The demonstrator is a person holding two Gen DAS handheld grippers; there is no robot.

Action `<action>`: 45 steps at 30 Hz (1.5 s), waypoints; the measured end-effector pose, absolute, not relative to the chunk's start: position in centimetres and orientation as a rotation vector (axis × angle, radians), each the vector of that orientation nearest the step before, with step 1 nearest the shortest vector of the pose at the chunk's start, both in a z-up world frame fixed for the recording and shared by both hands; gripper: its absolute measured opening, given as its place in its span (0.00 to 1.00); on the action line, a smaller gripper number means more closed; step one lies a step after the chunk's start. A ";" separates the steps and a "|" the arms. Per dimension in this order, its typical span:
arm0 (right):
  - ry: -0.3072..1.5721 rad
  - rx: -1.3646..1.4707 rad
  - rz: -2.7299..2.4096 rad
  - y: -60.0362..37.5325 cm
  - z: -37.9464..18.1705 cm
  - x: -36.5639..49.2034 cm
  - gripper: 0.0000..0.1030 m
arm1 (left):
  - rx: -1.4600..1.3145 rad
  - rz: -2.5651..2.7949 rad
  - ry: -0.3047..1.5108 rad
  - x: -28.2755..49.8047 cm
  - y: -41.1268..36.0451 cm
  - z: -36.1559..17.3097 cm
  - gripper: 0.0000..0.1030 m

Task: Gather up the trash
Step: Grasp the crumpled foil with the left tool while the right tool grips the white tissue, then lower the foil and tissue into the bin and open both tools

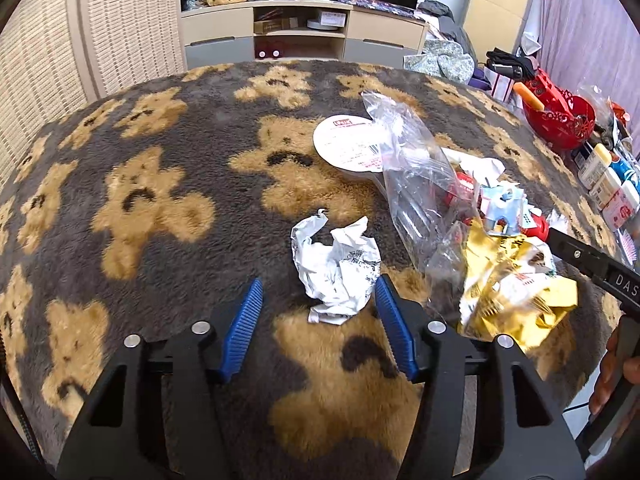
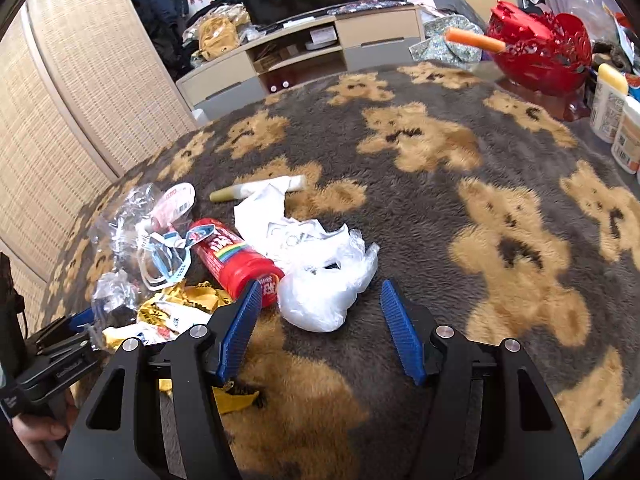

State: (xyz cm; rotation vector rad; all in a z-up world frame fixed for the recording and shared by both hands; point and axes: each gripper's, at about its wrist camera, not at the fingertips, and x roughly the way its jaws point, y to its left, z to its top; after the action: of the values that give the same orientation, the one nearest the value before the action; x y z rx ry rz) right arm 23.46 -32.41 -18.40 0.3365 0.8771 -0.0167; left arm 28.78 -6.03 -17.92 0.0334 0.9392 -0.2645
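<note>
- Left wrist view, bottom centre: left gripper (image 1: 319,292) part open, jaws apart over the bear-print blanket (image 1: 160,200). A crumpled white paper (image 1: 335,270) lies between the blue pads; right pad just beside or brushing it, left pad clear of it. Nothing gripped.
- Right wrist view, bottom centre: right gripper (image 2: 318,294) part open. A crumpled clear plastic bag (image 2: 326,288) sits between the fingers, nearer the left pad; contact cannot be told. Nothing lifted.
- Each view catches the other tool at an edge: black body at right edge of the left view, lower-left corner of the right view, with part of a hand below it.
- Mid frame, trash pile: yellow wrapper (image 1: 516,280), one; red canister (image 2: 236,260) lying on its side, one, plain in the right view, mostly hidden behind plastic in the left.
- Only the left view shows the round white lid (image 1: 348,144) whole, upper centre, and the long clear bag (image 1: 412,168) over it.
- Only the right view shows the pale tube (image 2: 256,190), one, beyond the white sheet (image 2: 272,216).
- Far: red basket (image 2: 540,52), one, upper right, with an orange handle sticking out of it; TV cabinet (image 1: 300,28) top centre.
</note>
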 end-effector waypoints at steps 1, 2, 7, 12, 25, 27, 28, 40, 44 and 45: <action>0.881 0.338 -0.018 -32.4 -18.7 23.6 0.62 | 0.037 -0.267 0.944 28.9 -6.1 -18.1 0.46; 0.882 0.337 -0.018 -32.5 -18.8 23.7 0.61 | 0.040 -0.267 0.947 29.0 -6.2 -18.3 0.39; 0.890 0.332 -0.017 -33.0 -19.3 23.7 0.35 | 0.062 -0.259 0.936 29.3 -6.0 -18.5 0.23; 0.887 0.292 -0.017 -33.0 -19.0 22.7 0.27 | 0.067 -0.257 0.945 28.4 -5.7 -18.3 0.21; 0.914 0.286 -0.004 -32.7 -18.8 14.2 0.26 | 0.031 -0.283 0.980 19.5 -4.7 -17.6 0.20; 0.918 0.288 0.005 -32.3 -18.8 12.6 0.26 | 0.013 -0.293 0.978 17.5 -4.6 -17.6 0.20; 0.920 0.288 0.010 -32.1 -18.8 11.9 0.26 | 0.002 -0.299 0.976 16.2 -4.4 -17.6 0.20; 0.944 0.264 0.093 -28.3 -19.1 4.4 0.26 | -0.052 -0.347 0.986 5.4 -3.7 -19.9 0.21; 0.977 0.257 0.110 -27.2 -20.3 3.1 0.26 | -0.057 -0.364 1.035 3.7 -3.8 -22.1 0.21; 0.987 0.253 0.112 -26.8 -20.7 2.8 0.26 | -0.058 -0.367 1.042 3.5 -3.8 -22.5 0.21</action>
State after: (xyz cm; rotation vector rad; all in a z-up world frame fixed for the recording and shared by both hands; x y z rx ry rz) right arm 2.79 -26.84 -20.74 0.2527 0.9867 0.1123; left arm 3.46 -3.80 -22.52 -0.0575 1.0419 -0.3666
